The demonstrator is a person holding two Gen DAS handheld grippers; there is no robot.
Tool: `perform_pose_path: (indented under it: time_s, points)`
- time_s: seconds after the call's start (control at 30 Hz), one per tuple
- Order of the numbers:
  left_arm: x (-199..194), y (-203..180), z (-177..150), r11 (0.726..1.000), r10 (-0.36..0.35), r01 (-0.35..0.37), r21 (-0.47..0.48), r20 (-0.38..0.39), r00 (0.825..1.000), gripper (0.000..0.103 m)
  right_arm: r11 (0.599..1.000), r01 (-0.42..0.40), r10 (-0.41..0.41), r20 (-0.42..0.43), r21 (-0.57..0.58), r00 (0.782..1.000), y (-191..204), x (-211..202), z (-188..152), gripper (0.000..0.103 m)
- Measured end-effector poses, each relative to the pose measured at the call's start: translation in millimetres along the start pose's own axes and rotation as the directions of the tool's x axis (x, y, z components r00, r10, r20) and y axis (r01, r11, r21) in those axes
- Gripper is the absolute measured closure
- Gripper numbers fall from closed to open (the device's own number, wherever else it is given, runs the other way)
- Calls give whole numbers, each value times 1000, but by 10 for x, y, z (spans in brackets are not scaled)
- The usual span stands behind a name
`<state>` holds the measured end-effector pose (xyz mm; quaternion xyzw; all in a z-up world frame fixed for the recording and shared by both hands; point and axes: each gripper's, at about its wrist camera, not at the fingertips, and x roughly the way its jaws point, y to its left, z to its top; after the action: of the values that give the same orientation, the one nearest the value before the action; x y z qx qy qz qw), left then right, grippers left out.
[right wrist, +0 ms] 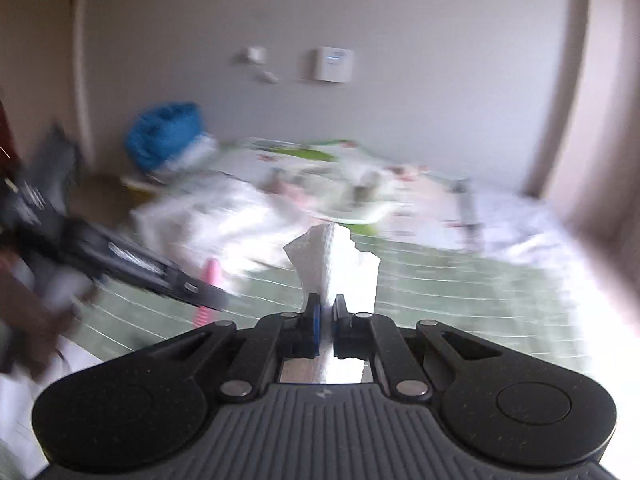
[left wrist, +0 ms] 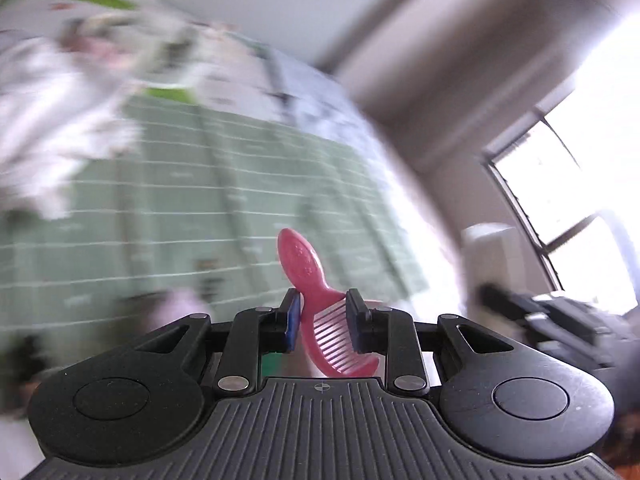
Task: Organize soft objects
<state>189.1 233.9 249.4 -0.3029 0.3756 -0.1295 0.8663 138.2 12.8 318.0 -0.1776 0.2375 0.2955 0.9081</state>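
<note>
Pink comb [left wrist: 320, 316] clamped skew in left gripper [left wrist: 325, 322], right gripper [right wrist: 326, 312] pinching white tissue [right wrist: 336, 268] — comb could twist out, tissue tear.

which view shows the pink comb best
The left wrist view: the pink comb sits sharp and close, clamped in the left gripper, with teeth and handle both visible. The right wrist view shows only a blurred pink sliver of it at the left, partly hidden behind that gripper.
</note>
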Motion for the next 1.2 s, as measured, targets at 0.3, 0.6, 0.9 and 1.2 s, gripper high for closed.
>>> perform_pose_path:
  time_s: [0.3, 0.6, 0.9, 1.2]
  points:
    - [1777, -682, -322, 987, 7, 39, 158, -278, 960, 75, 955, 139, -80, -225, 262, 971, -1314, 666, -1252, 52]
    - [423, 129, -144, 963, 171, -145, 226, -101, 980, 75, 943, 108, -41, -212, 316, 976, -1358, 753, -1367, 53]
    - [-460, 1915, -327, 857, 510, -515, -28, -107, 854, 75, 947, -9, 43, -100, 321, 994, -400, 797, -331, 48]
    - [-373, 2520, -688, 878, 456, -478, -33, -250, 854, 75, 980, -186, 194, -139, 67, 971, 1332, 740, 197, 39]
